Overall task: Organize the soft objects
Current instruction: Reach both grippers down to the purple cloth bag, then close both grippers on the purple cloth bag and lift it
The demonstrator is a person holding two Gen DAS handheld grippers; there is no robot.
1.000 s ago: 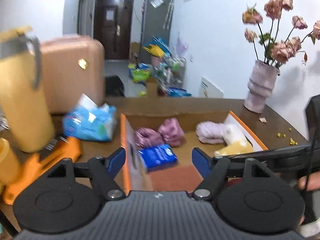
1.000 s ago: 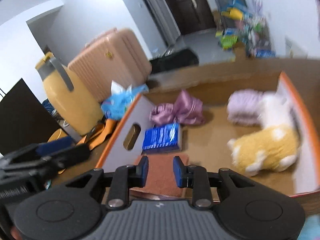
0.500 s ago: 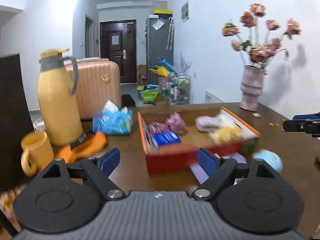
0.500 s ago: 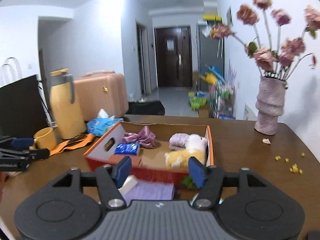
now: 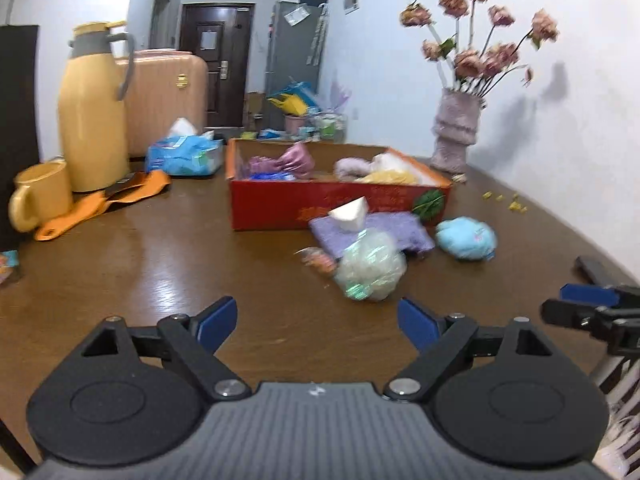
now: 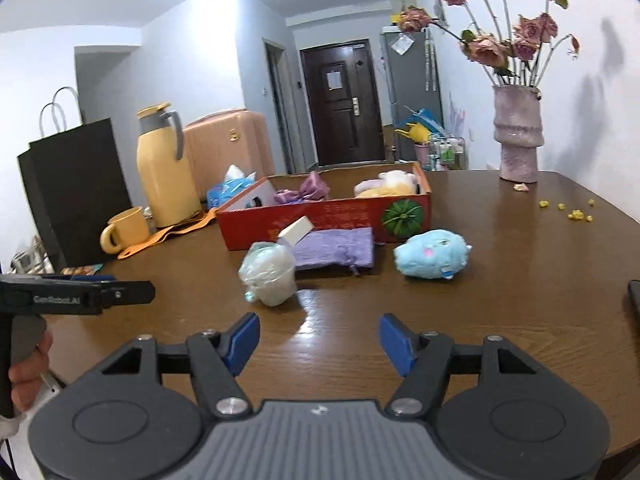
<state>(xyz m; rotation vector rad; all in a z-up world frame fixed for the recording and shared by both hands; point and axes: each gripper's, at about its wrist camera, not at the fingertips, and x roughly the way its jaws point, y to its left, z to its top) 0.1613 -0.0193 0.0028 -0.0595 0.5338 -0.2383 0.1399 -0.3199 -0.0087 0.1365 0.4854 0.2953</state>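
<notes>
Grippers, left and right, wide open, empty; approach crinkly plastic-wrapped white bundle mid-tabletop squarely, pinch gently, carry to red cardboard box.

Your left gripper and right gripper look alike: black linkage arms, silver pivot screws, round black discs, ribbed grey housing, blue-padded fingers. At nine o'clock, your bare-skinned hand shows.
</notes>
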